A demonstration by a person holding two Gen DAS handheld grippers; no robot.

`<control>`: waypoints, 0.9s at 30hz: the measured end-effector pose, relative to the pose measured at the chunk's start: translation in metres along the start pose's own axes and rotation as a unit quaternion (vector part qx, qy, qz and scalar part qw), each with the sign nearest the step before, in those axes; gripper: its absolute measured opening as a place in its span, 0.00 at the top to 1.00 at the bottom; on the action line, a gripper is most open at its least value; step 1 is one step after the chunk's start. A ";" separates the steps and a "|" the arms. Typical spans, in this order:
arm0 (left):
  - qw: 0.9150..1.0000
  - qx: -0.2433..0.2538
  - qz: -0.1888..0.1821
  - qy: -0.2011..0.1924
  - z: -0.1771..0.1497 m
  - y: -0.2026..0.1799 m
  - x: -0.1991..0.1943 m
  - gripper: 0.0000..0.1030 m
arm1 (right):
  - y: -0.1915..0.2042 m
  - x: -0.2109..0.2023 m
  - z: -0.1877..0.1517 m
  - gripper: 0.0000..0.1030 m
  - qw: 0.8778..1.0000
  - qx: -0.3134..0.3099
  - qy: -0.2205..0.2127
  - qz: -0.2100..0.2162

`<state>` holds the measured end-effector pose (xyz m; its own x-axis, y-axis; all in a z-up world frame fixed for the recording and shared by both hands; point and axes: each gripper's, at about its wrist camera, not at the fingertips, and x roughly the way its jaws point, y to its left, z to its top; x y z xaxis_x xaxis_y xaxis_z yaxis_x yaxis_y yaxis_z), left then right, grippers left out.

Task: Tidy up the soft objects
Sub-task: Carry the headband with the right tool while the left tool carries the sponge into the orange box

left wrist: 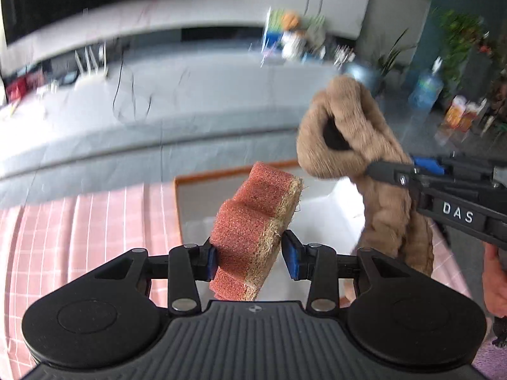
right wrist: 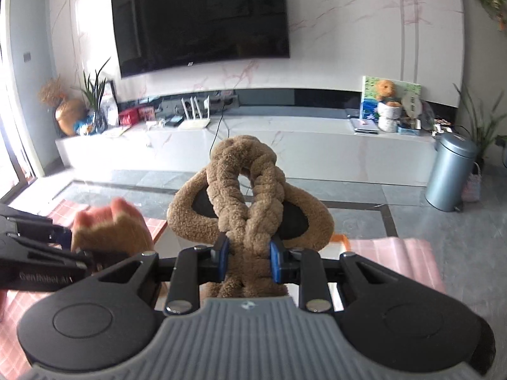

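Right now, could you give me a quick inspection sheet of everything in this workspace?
Surface: pink checked cloth, with an orange-rimmed tray on it.
Job's things: red sponge; brown plush earmuffs.
Clutter: nothing seen on the cloth.
Grippers: left gripper shut on the sponge; right gripper shut on the earmuffs.
Cables: black cord trailing off the TV bench.
Surroundings: wall television, bin, potted plants.

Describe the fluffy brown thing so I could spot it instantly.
Find the black wall television; straight below it, nearest the camera, the right gripper pinches brown plush earmuffs. Their braided band loops between two black-centred pads, unlike the flat pink scouring sponge beside them.
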<state>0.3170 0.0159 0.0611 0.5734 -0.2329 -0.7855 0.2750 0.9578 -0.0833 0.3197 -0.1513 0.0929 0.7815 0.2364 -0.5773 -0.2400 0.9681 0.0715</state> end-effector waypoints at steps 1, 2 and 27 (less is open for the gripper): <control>1.000 -0.003 0.002 0.014 0.002 0.003 0.011 0.56 | 0.002 0.014 0.000 0.76 1.000 -0.007 0.007 0.004; 1.000 -0.004 0.004 0.031 0.002 0.007 0.022 0.56 | 0.004 0.029 -0.001 0.76 1.000 -0.014 0.018 0.009; 0.981 0.003 0.053 0.186 -0.012 0.010 0.096 0.52 | 0.013 0.157 -0.053 0.69 0.976 0.021 0.208 0.063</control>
<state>0.3651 0.0052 -0.0223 0.2770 -0.0538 -0.9594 0.2343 0.9721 0.0131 0.4092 -0.1061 -0.0401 0.4445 0.3086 -0.8410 -0.2886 0.9381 0.1917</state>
